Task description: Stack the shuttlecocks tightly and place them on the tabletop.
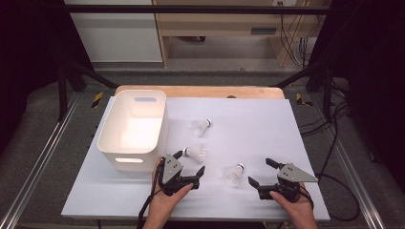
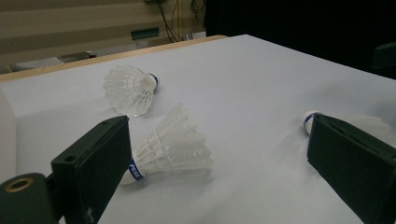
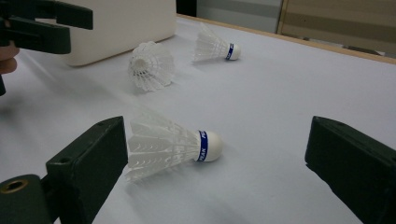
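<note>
Your left gripper [image 1: 190, 164] has the near shuttlecock [image 1: 195, 153] between its spread fingers.
Shuttlecock lies sideways across the gap, cork by one finger; the right gripper [image 1: 260, 172] gapes too.

Wood shelf unit [image 1: 224, 24] + cables [image 1: 298, 43] behind table.

In the left gripper view, the cork tip of the nearest white feathered shuttlecock with a blue band [image 2: 170, 147] sits hidden behind the left black jaw, and its band lettering is half covered. A second white shuttlecock with a blue band [image 2: 309, 118] is mostly concealed by the right jaw, its skirt blurred. The white plastic storage bin [image 2: 6, 135] is cut off by the picture's left edge. In the high view, the shuttlecocks' print is probably too small to read.
</note>
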A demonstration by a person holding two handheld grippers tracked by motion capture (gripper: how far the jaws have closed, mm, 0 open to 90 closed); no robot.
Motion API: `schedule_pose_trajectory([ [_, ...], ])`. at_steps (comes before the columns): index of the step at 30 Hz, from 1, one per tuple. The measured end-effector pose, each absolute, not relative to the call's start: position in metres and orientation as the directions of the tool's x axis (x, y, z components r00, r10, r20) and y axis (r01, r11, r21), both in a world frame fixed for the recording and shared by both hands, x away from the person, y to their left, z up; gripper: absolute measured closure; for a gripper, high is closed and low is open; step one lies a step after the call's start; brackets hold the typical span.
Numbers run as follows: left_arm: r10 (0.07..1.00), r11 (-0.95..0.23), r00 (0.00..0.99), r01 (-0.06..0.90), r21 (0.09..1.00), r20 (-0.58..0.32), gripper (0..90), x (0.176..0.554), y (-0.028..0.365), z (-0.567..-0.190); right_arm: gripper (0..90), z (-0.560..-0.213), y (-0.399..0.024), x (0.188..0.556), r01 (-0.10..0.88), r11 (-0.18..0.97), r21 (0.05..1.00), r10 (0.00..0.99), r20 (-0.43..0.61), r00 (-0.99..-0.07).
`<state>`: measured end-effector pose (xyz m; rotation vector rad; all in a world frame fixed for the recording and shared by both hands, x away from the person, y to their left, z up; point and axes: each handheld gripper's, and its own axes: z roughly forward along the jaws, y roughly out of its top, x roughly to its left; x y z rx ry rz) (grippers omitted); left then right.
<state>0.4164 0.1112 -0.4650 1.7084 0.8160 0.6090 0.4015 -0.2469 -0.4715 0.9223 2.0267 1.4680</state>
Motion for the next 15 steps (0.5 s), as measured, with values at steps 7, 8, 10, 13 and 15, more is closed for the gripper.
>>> schedule_pose_trajectory([
  [7, 0.761, -0.173, 0.649, 0.202, 0.964, 0.001, 4.8, 0.401, 0.123, -0.469, 6.0, -0.472, -0.246, 0.401, 0.248, 0.204, 0.947, 0.749, 0.012, -0.662],
  [8, 0.758, -0.173, 0.652, 0.198, 0.965, 0.002, 4.4, 0.399, 0.125, -0.470, 6.0, -0.472, -0.247, 0.401, 0.249, 0.204, 0.947, 0.750, 0.012, -0.662],
  [10, 0.756, -0.171, 0.655, 0.194, 0.966, 0.003, 3.7, 0.394, 0.130, -0.470, 6.0, -0.472, -0.247, 0.402, 0.250, 0.206, 0.946, 0.752, 0.011, -0.659],
  [13, 0.759, -0.164, 0.651, 0.184, 0.969, 0.005, 3.5, 0.388, 0.140, -0.470, 6.0, -0.473, -0.247, 0.402, 0.253, 0.206, 0.945, 0.754, 0.011, -0.656],
  [15, 0.764, -0.152, 0.645, 0.171, 0.974, 0.006, 3.5, 0.383, 0.148, -0.468, 6.0, -0.473, -0.247, 0.403, 0.259, 0.202, 0.944, 0.756, 0.017, -0.654],
])
